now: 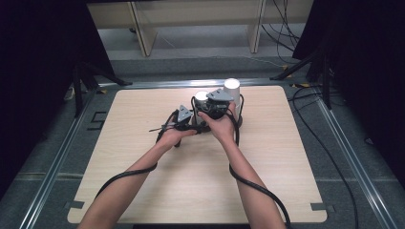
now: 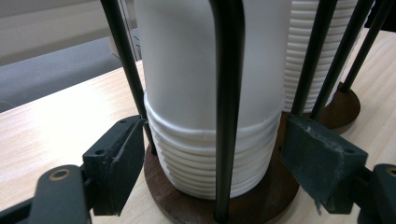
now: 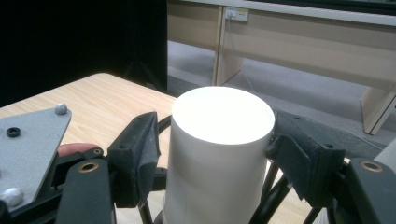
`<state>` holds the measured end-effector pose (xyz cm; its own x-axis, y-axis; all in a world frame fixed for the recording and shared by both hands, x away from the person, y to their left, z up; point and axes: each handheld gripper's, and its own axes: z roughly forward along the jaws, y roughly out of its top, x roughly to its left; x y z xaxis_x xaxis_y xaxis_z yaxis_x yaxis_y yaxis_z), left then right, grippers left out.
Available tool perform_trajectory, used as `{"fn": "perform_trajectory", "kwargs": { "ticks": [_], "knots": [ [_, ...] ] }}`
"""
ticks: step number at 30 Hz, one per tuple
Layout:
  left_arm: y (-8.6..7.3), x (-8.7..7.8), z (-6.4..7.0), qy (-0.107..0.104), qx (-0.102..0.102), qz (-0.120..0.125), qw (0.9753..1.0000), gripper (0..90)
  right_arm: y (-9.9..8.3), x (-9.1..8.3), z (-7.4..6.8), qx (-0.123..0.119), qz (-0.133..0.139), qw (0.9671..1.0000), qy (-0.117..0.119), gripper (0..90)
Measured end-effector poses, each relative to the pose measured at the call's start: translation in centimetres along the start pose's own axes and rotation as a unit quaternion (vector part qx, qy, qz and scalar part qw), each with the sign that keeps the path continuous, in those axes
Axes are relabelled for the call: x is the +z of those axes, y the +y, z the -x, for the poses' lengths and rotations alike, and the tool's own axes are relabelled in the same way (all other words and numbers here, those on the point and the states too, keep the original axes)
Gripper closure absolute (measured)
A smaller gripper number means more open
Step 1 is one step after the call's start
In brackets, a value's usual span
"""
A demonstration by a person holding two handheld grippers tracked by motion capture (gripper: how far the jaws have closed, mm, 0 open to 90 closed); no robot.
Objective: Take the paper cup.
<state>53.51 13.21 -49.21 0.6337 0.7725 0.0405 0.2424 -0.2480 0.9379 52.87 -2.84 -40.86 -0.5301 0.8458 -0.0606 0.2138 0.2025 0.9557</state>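
I see both forearms reaching up the tabletop [image 1: 143, 191], hands meeting near its far middle. My right hand-held gripper [image 3: 212, 149] sits high, jaws pressed on both sides of the top cup [image 3: 219, 154]. My left hand-held gripper [image 2: 215, 163] is low, jaws open, flanking the wire rack [image 2: 226, 112] and the cup stack [image 2: 210, 154] without touching either.

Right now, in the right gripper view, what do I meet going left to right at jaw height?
Grey plate → left jaw pad → white cup stack, top cup between the jaws → right jaw pad. The right gripper looks shut on that cup.
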Motion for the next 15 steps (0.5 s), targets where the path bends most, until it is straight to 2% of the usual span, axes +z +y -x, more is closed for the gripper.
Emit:
{"fn": "perform_trajectory", "kwargs": {
  "ticks": [2,3,6,7,11,12,14,15],
  "knots": [
    [0.0,0.2,0.0,-0.002,0.0,0.002,1.0,21.6,0.0,0.2,-0.1,0.007,-0.004,1.0,0.0,32.8],
    [0.1,0.2,0.0,0.0,0.001,-0.001,1.0,21.6,0.0,0.4,0.0,0.0,0.003,1.0,0.0,32.9],
    [0.2,0.4,0.1,0.0,-0.004,0.0,1.0,22.0,0.0,0.6,0.0,0.001,0.005,1.0,0.001,32.9],
    [0.1,0.5,0.1,-0.001,-0.005,0.003,1.0,21.7,0.1,0.6,0.0,-0.008,-0.003,1.0,-0.005,32.9],
    [0.2,0.6,0.1,0.002,-0.007,0.002,1.0,22.1,0.1,0.9,-0.1,0.008,-0.007,0.9999,-0.002,33.0],
    [0.2,0.6,0.1,0.001,-0.005,0.0,1.0,22.2,0.2,1.0,0.1,-0.006,-0.01,0.9999,-0.006,33.1],
    [0.2,0.6,0.1,0.001,-0.004,0.001,1.0,22.3,0.1,1.1,0.0,0.003,-0.012,0.9999,-0.004,33.1],
    [0.2,0.5,0.1,0.001,-0.003,0.001,1.0,22.4,0.1,1.2,0.1,-0.004,-0.007,0.9999,-0.006,33.3]
  ]
}}
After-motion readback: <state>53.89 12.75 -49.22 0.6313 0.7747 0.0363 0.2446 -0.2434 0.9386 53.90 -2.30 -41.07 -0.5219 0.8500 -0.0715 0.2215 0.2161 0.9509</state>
